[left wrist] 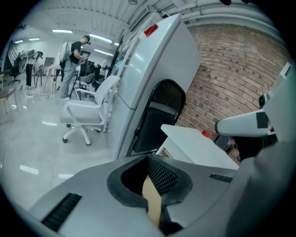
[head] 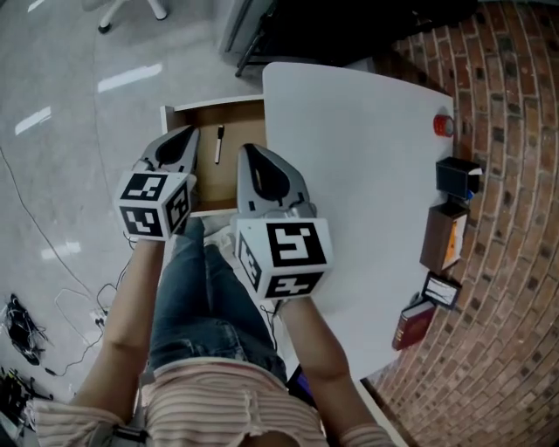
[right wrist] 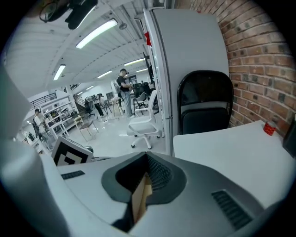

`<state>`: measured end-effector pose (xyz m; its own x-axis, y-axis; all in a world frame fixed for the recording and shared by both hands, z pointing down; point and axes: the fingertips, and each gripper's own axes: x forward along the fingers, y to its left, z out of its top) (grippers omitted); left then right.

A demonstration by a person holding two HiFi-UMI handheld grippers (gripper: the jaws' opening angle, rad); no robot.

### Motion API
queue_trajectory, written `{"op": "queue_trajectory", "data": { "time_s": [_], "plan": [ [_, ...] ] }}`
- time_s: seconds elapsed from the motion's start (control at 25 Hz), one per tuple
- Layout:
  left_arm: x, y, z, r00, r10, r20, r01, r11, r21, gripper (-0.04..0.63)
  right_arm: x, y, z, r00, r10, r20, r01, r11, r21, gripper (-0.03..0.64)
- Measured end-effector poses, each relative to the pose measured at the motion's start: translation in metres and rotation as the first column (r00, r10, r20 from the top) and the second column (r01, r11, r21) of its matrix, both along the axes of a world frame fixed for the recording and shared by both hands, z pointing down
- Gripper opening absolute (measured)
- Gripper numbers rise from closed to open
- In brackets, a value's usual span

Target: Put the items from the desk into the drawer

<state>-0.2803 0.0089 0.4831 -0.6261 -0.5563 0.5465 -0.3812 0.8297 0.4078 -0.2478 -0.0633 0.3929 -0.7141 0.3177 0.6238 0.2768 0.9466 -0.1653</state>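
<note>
Tabletop (head: 349, 183) against brick wall (head: 515, 288); only head view shows pen (head: 219, 144) in drawer (head: 214, 188); left gripper (left wrist: 152, 196) and right gripper (right wrist: 140, 194) jaws closed, empty.

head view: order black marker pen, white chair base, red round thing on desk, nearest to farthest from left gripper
1. Black marker pen, in the wooden drawer, just right of the left gripper.
2. White chair base, on the floor, upper left.
3. Red round object, on the white desk, far right.
</note>
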Motion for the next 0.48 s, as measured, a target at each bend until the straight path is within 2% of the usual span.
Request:
{"op": "queue_trajectory", "data": {
  "time_s": [0.28, 0.48],
  "plan": [
    [0.009, 0.006, -0.078, 0.988, 0.008, 0.152, -0.009, 1.0, 0.007, 0.009, 0.007, -0.022, -0.046, 0.992, 0.056, 0.109, -0.049, 0.997, -0.067, 0.017],
    [0.013, 0.007, -0.118, 0.975, -0.009, 0.223, 0.004, 1.0, 0.026, 0.009, 0.013, -0.039, -0.07, 0.982, 0.083, 0.169, -0.068, 0.993, -0.094, 0.017]
  ]
}}
